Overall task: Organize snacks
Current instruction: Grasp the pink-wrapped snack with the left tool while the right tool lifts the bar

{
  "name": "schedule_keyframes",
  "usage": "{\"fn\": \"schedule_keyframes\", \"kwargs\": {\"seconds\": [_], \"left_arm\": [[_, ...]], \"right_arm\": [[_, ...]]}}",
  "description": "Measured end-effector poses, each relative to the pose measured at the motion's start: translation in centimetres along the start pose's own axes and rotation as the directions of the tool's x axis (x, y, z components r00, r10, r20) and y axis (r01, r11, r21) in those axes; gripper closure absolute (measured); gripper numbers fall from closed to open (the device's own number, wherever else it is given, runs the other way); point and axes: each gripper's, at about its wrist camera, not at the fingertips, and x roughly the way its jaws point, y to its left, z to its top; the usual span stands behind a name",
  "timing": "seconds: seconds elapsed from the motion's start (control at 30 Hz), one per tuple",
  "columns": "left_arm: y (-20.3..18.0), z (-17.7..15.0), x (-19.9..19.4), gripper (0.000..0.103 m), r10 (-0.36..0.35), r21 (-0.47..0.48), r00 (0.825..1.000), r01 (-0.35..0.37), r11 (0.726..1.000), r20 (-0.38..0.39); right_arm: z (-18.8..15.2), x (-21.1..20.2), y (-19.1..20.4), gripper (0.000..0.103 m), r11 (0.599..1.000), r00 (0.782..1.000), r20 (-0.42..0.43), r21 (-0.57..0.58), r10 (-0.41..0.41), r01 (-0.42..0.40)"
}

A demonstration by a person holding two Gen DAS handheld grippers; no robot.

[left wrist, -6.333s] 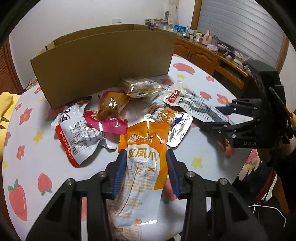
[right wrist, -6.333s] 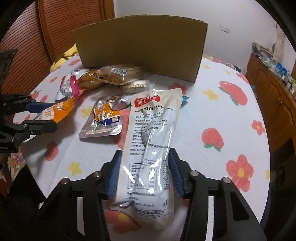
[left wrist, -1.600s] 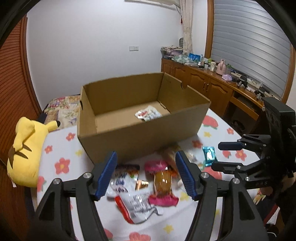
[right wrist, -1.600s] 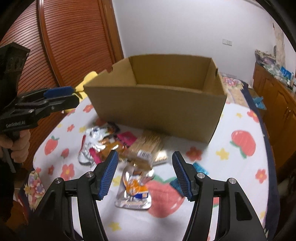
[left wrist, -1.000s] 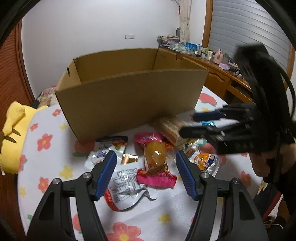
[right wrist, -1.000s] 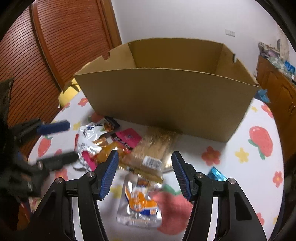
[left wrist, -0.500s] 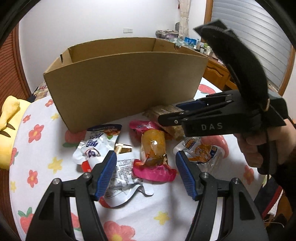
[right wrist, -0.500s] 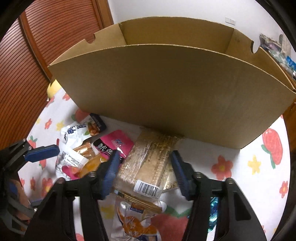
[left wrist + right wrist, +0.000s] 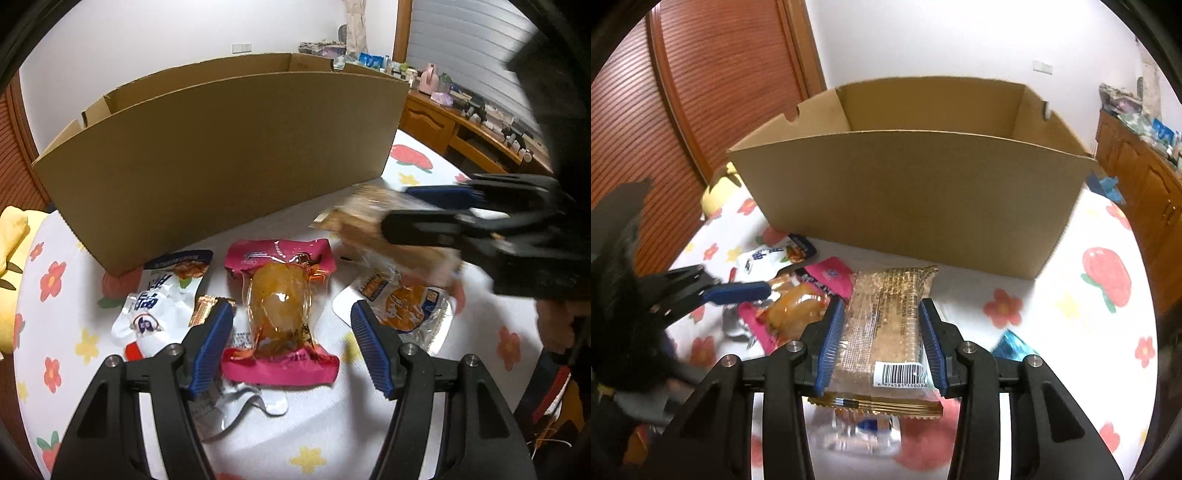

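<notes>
Left wrist view: we recorded our left gripper spread wide around the pink packet on the table; right wrist view: our right gripper was clamped on the cracker pack before the cardboard box

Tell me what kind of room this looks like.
Probably a room in a home, maybe a dining or living room: a table under a floral tablecloth, wooden cabinets cluttered with household items, and a yellow plush toy beside the cardboard box.
</notes>
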Motion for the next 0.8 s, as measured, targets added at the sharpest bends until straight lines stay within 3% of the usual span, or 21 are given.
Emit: {"fn": "schedule_keyframes", "kwargs": {"seconds": [0.1,0.17,0.4,0.8], "left_arm": [[0.1,0.1,0.6,0.039,0.016,0.003,1.0,-0.016,1.0,-0.016],[0.2,0.2,1.1,0.05,0.031,0.004,0.999,-0.031,1.0,-0.031],[0.0,0.2,1.7,0.061,0.054,0.011,0.998,-0.054,0.998,-0.026],[0.2,-1.7,0.1,0.064,0.051,-0.01,0.998,-0.051,0.999,0.022]], "right_arm": [[-1.4,-1.5,-0.4,0.062,1.0,0.999,0.032,0.015,-0.007,0.006],[-2.2,-2.0,-0.6,0.062,1.0,0.999,0.04,0.022,-0.012,0.011],[-4.2,-1.3,-1.2,0.061,0.999,0.999,0.008,0.025,-0.031,0.031],[-5.4,0.5,-1.8,0.054,0.999,0.999,-0.024,0.039,-0.028,0.029]]}}
